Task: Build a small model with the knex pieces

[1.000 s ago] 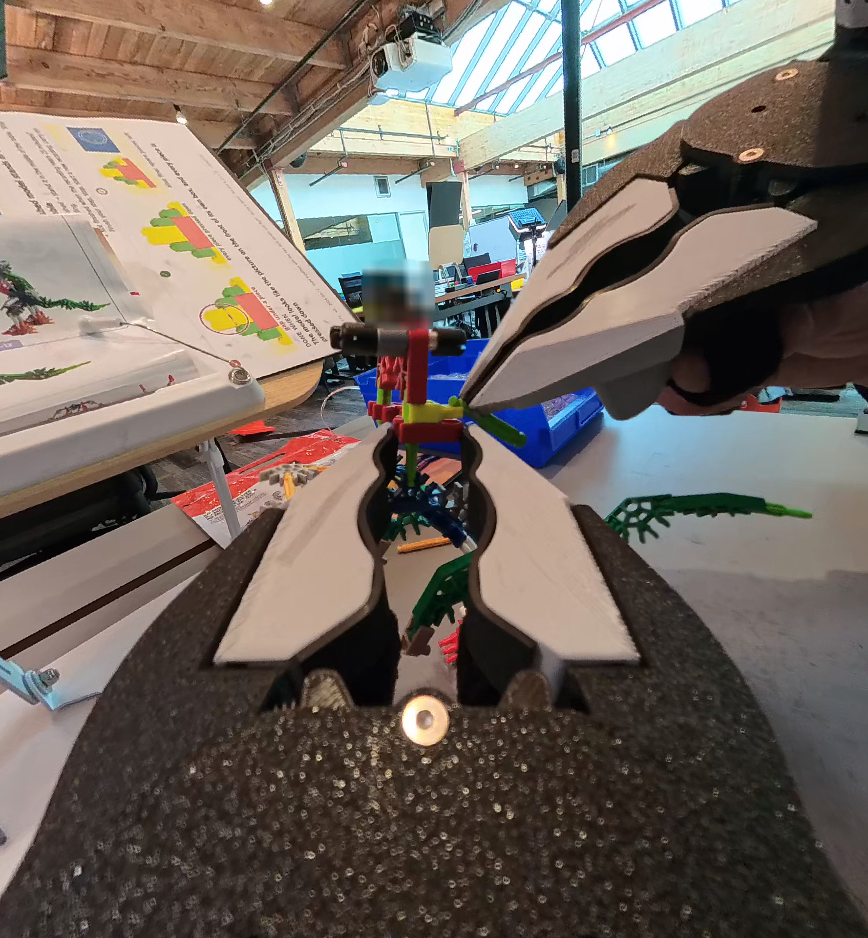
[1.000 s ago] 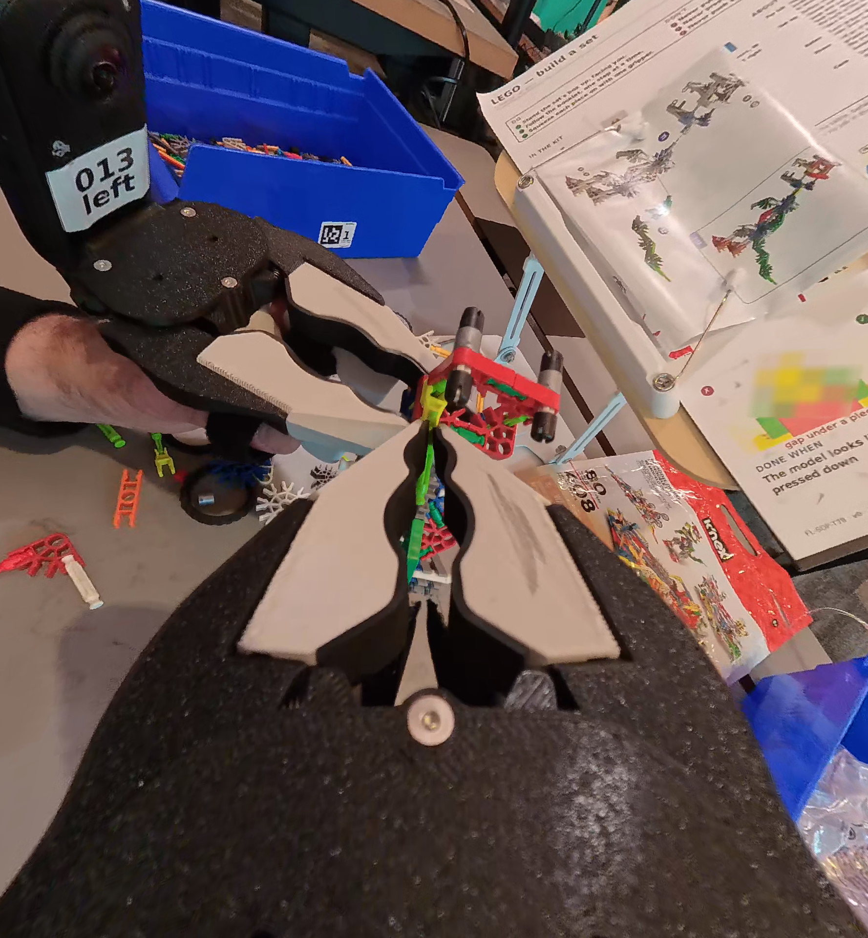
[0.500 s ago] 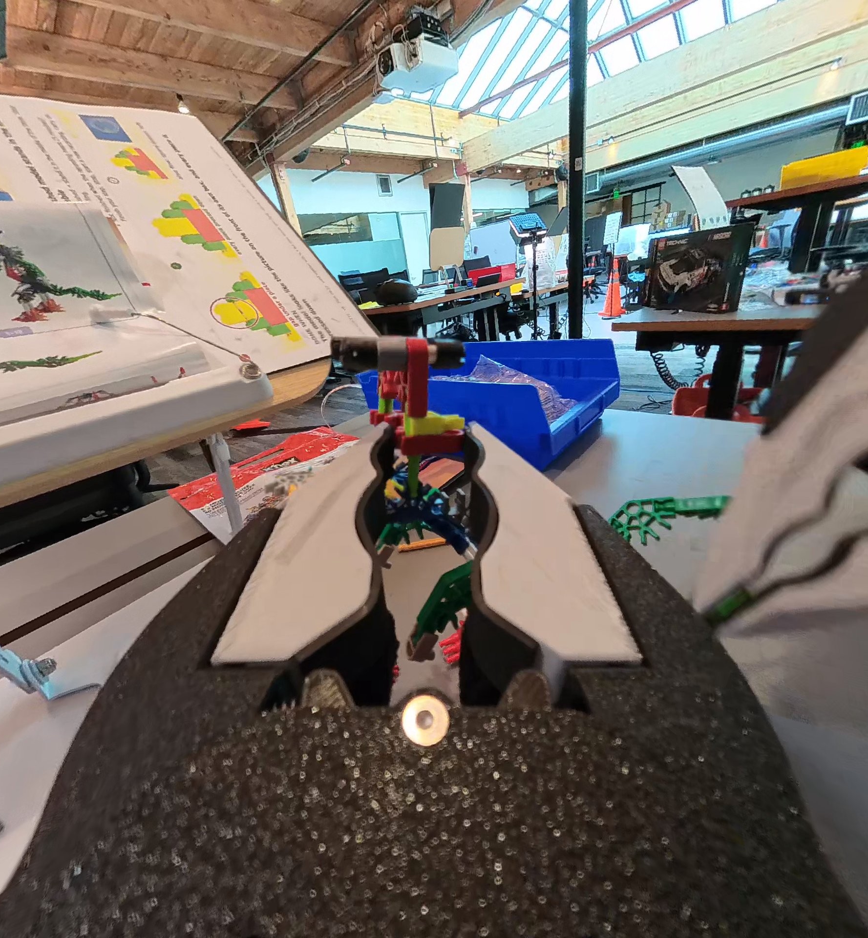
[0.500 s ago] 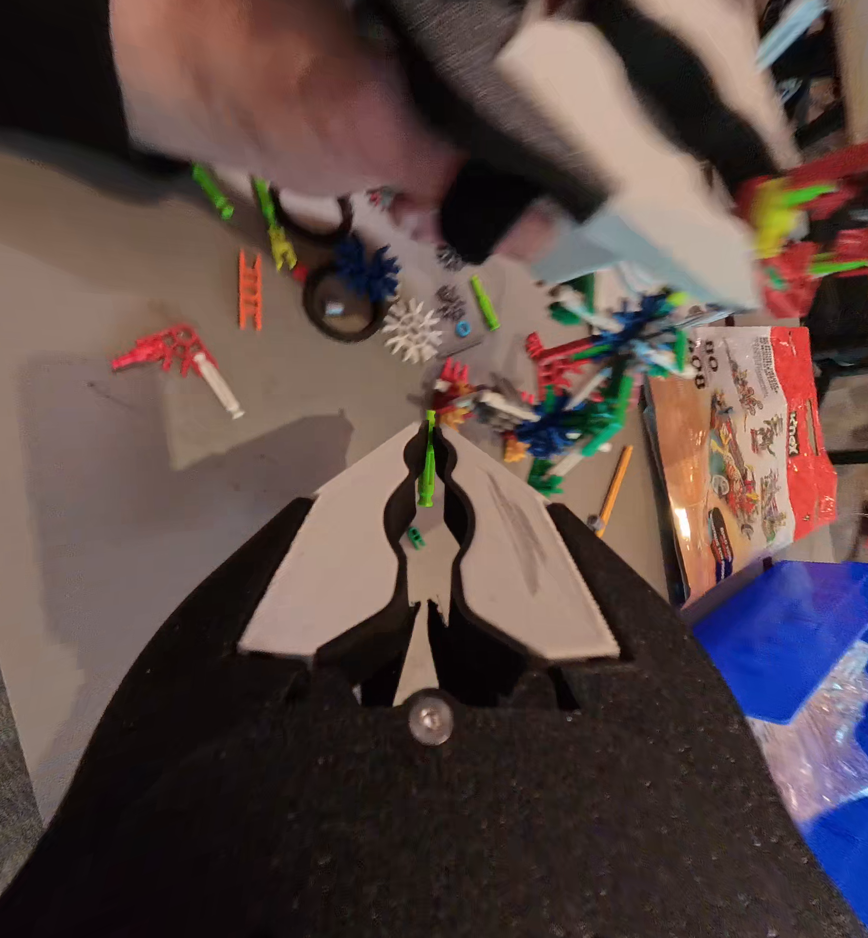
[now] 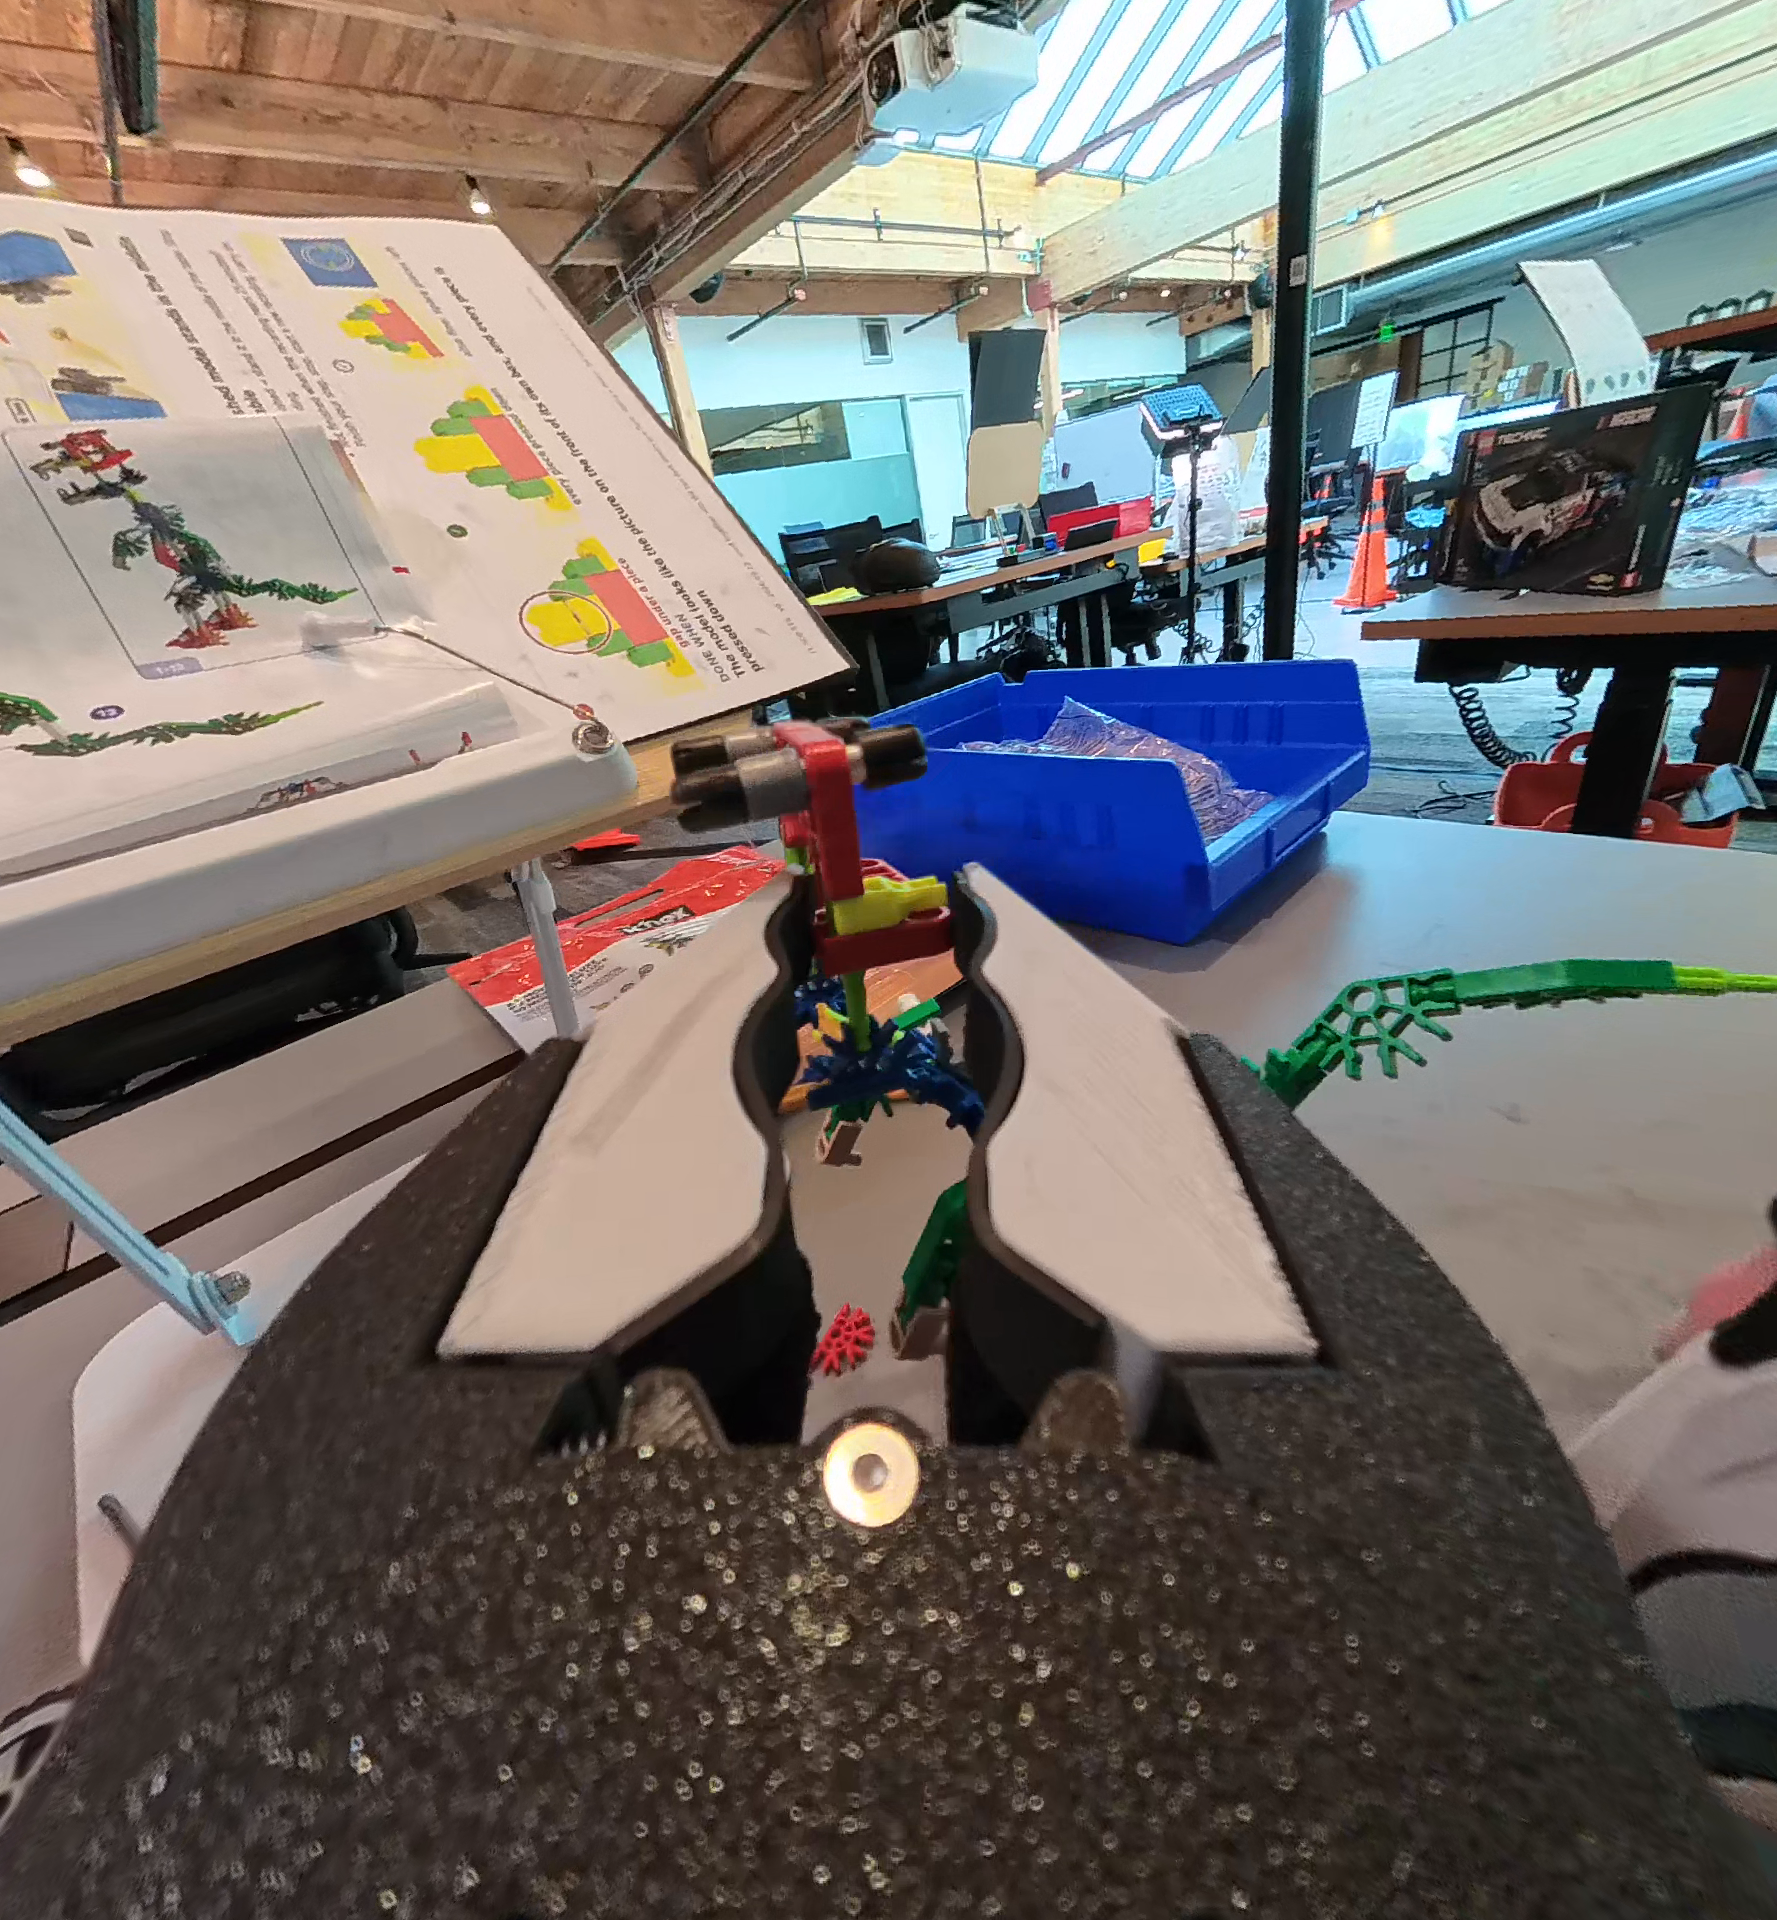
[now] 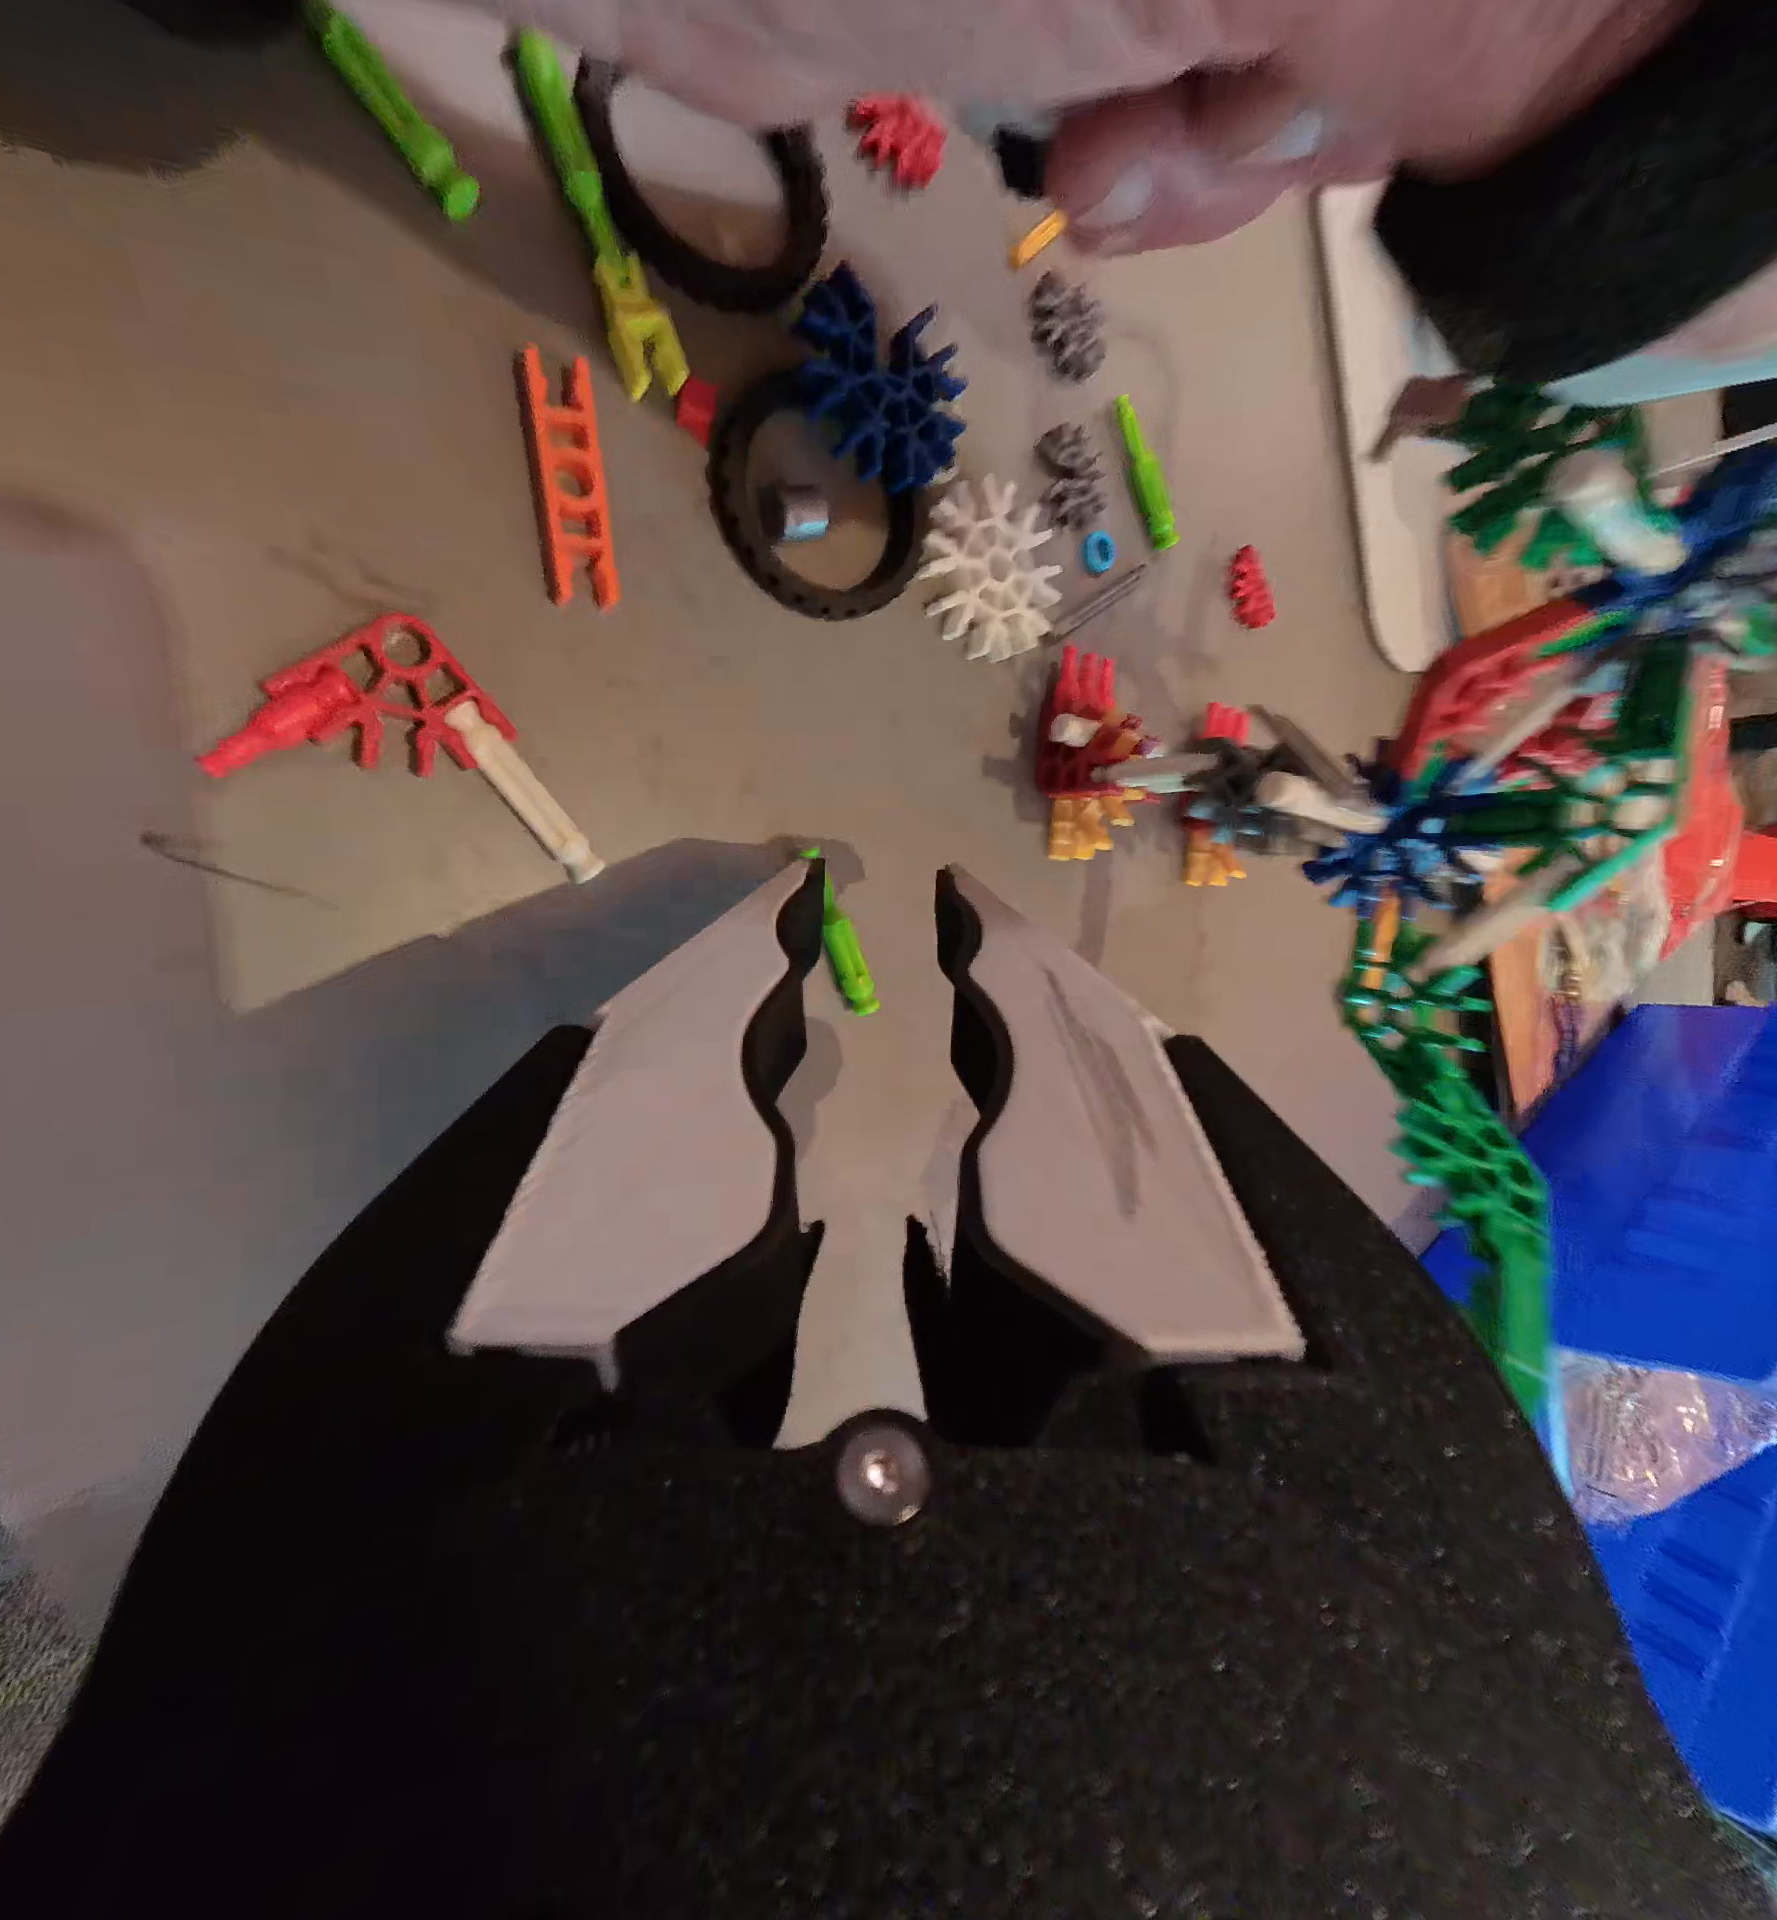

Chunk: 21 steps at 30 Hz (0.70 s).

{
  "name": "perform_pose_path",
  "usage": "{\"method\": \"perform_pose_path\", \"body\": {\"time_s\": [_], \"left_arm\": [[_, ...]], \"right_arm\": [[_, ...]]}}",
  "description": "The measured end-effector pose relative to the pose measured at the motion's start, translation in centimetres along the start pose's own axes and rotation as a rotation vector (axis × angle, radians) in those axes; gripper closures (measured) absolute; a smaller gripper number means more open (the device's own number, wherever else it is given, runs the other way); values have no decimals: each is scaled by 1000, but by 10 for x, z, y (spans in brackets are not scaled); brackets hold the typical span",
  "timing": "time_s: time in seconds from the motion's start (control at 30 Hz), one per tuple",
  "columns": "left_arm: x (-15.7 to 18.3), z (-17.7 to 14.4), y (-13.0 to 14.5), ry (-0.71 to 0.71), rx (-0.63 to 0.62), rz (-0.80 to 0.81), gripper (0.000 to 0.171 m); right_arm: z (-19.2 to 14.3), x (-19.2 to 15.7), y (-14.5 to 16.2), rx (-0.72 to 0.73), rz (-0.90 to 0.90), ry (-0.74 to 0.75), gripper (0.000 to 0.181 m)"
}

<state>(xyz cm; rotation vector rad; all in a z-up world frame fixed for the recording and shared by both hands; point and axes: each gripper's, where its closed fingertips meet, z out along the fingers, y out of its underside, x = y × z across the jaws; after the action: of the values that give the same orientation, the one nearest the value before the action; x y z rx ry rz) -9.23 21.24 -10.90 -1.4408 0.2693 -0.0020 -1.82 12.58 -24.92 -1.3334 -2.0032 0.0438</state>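
- While the right gripper (image 6: pixel 873 883) hovers over the tabletop (image 6: pixel 240 520), jaws parted, a green rod (image 6: pixel 844 951) rests unclamped against one finger and could drop.
- Farther off, the left gripper (image 5: pixel 879 904) narrowly pinches the toy model (image 5: pixel 842 831) above the tabletop's edge; a slack grip may let it twist.

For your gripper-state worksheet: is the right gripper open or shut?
Open. The right gripper's fingertips stand apart, with grey table showing between them; a green rod lies against one finger.

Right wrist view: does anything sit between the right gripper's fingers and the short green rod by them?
Nothing visible. The green rod lies within the open right gripper gap, beside one finger; other loose pieces lie farther out on the table. The left gripper grips the toy model aside.
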Motion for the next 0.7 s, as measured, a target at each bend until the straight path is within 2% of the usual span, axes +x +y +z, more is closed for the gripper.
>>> {"method": "perform_pose_path", "body": {"time_s": [0.13,0.23,0.3,0.43,0.6,0.7], "left_arm": [[1,0,-1,5,5,-3,149],[1,0,-1,5,11,2,149],[1,1,-1,2,8,17,149],[3,0,-2,12,13,31,150],[4,1,-3,22,16,24,149],[1,0,-2,24,9,19,149]], "right_arm": [[-36,36,-25,126,71,39,167],[-68,82,-51,294,176,86,179],[-77,110,-65,417,285,65,181],[-71,143,-76,548,443,-3,181],[-47,144,-75,530,435,-100,181],[-47,145,-79,554,427,-121,181]]}}
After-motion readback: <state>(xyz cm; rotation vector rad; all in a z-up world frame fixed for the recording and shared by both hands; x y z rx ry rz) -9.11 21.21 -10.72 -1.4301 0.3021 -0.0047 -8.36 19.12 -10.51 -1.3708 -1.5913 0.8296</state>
